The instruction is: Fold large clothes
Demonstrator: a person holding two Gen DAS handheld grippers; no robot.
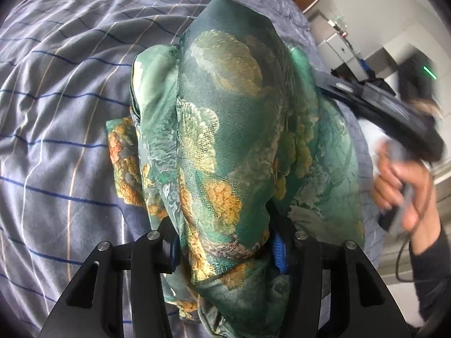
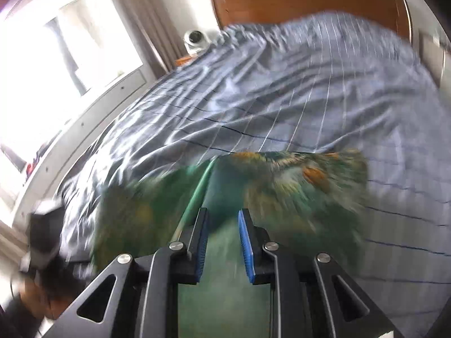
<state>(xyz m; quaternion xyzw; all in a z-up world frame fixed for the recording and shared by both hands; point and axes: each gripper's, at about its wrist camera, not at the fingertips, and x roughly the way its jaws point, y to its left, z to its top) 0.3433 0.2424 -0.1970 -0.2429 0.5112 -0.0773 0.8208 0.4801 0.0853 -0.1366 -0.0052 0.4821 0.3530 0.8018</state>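
Note:
A green satin garment with gold and orange floral print (image 1: 236, 146) is bunched up and lifted over the bed. My left gripper (image 1: 225, 242) is shut on the garment, which drapes over and hides most of its fingers. In the right wrist view the same garment (image 2: 296, 186) lies blurred on the bedsheet in front of my right gripper (image 2: 224, 219), whose blue-padded fingers (image 2: 245, 242) stand apart with cloth beneath them. The right gripper also shows in the left wrist view (image 1: 380, 104), reaching under the far side of the garment.
A grey-blue striped bedsheet (image 1: 64, 112) covers the bed, wrinkled all over. A wooden headboard (image 2: 310, 0) is at the far end. A window and curtain (image 2: 84, 42) lie to the left, with a small white device (image 2: 196, 40) beside the bed. A person's hand (image 1: 403, 186) holds the right gripper.

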